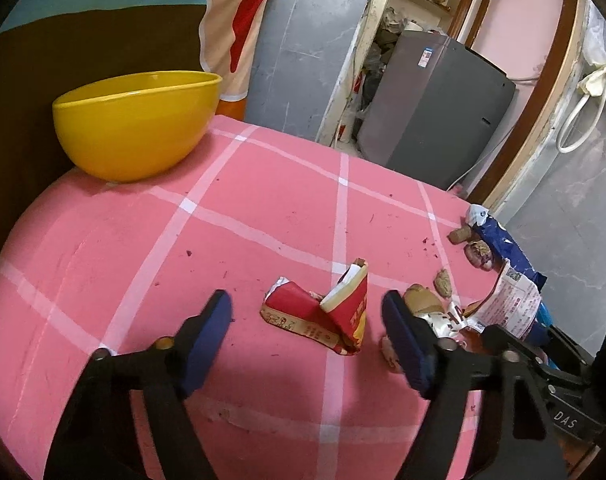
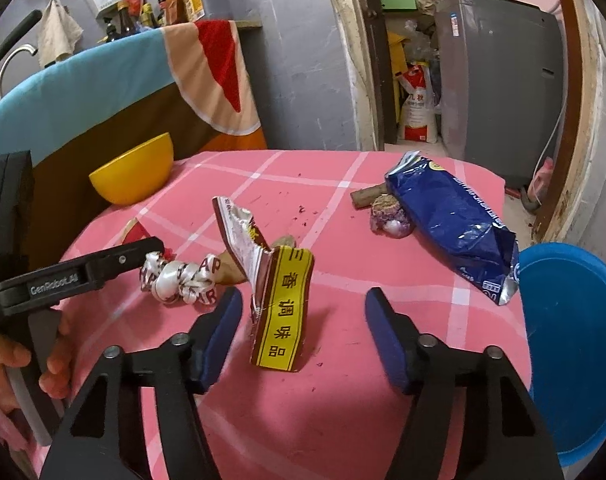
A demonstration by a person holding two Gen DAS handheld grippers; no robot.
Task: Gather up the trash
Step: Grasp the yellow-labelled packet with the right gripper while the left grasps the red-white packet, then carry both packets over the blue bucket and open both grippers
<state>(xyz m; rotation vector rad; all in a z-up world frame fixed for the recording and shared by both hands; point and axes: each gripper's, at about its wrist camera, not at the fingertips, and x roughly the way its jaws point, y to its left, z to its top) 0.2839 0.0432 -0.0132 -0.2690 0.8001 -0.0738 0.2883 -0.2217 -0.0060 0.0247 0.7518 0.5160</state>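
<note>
A crumpled red wrapper lies on the pink checked tablecloth, between the fingers of my open left gripper, untouched. My right gripper is open around a torn yellow-and-brown seasoning packet that stands upright, with neither pad touching it. A knotted white wrapper lies left of it. Farther right lie a blue snack bag and an onion scrap. Both also appear at the right edge of the left wrist view, the blue snack bag beside brown peels.
A yellow bowl sits at the table's far left corner. A blue bin stands beside the table's right edge. A hand holds the other tool's black arm at the left. A grey appliance stands beyond the table.
</note>
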